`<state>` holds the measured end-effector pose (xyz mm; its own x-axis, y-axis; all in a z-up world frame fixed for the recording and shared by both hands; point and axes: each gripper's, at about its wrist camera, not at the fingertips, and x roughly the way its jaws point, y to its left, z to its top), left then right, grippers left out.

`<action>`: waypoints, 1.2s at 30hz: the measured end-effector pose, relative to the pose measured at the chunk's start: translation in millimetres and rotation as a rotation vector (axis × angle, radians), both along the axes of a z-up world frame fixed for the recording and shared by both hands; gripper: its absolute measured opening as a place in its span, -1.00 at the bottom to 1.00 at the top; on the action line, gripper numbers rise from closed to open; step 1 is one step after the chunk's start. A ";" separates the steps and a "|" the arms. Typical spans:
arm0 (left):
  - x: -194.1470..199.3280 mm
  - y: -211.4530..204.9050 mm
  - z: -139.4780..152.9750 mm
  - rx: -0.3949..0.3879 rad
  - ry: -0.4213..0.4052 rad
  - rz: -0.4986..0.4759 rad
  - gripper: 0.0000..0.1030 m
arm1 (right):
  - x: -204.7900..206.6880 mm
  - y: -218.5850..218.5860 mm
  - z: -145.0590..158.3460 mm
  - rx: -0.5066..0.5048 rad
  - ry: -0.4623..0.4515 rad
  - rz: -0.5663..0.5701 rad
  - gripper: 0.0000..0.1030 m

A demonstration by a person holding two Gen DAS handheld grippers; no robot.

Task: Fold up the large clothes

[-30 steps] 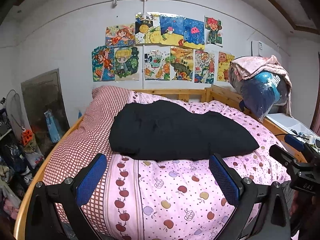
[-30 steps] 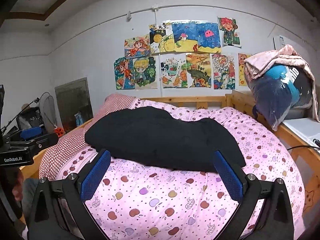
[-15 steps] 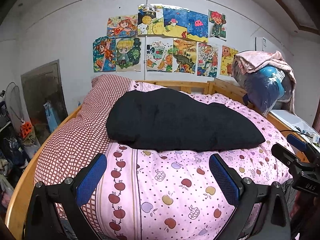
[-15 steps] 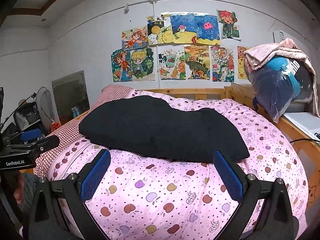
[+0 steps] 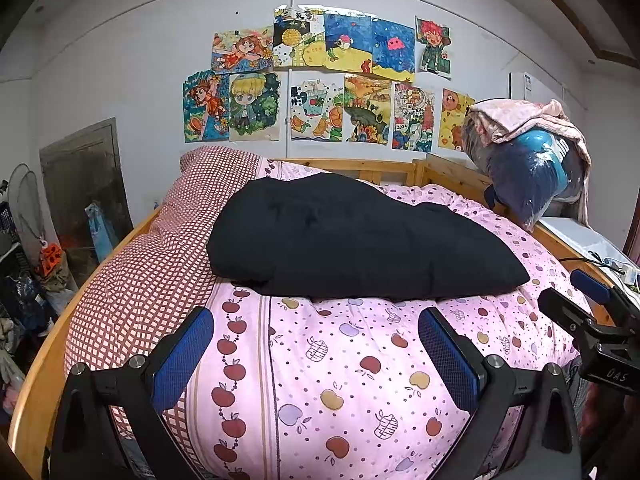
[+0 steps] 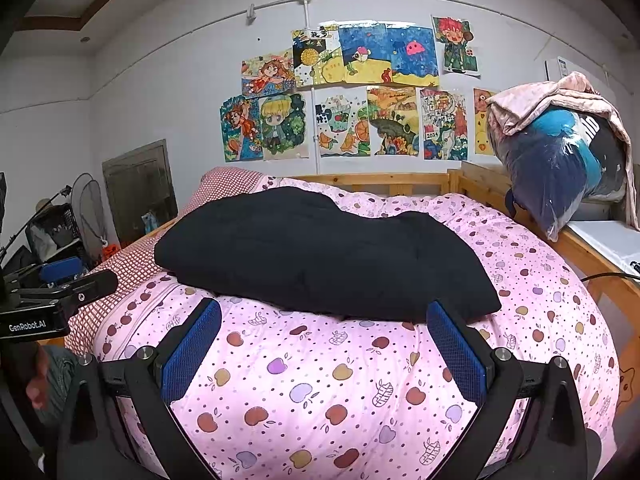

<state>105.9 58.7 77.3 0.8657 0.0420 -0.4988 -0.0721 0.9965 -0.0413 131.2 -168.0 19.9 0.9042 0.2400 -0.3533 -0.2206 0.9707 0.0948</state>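
A large black garment (image 5: 352, 244) (image 6: 320, 252) lies folded into a thick rectangle on the pink apple-print quilt (image 5: 352, 364) (image 6: 320, 384) of a wooden bed. My left gripper (image 5: 316, 336) is open over the quilt, short of the garment's near edge, with nothing between its blue pads. My right gripper (image 6: 324, 328) is also open and empty, its tips just in front of the garment's near edge. The right gripper's body (image 5: 592, 332) shows at the right of the left wrist view; the left gripper's body (image 6: 48, 300) shows at the left of the right wrist view.
A red checked cover (image 5: 152, 268) lies along the bed's left side. A plastic bag of bedding (image 5: 528, 176) (image 6: 568, 164) sits on the wooden frame at the right, by a white surface (image 6: 604, 244) with cables. Clutter and a fan (image 5: 24, 208) stand left of the bed. Drawings cover the wall.
Both grippers have risen and tilted down a little, so the garment and bed sit lower and look larger. The garment has not moved. Both grippers stay open.
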 end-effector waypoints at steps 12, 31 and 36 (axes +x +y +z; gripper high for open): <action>-2.2 -5.4 -1.3 0.005 -0.006 -0.003 1.00 | -0.2 -0.8 -0.9 0.001 -0.004 -0.002 0.96; -5.2 -5.1 -0.4 0.004 -0.004 -0.003 1.00 | -1.5 -1.9 -2.7 0.001 -0.001 -0.001 0.96; -5.5 -5.2 -0.4 0.004 -0.004 -0.003 1.00 | -1.1 -1.9 -2.5 0.001 0.000 -0.001 0.96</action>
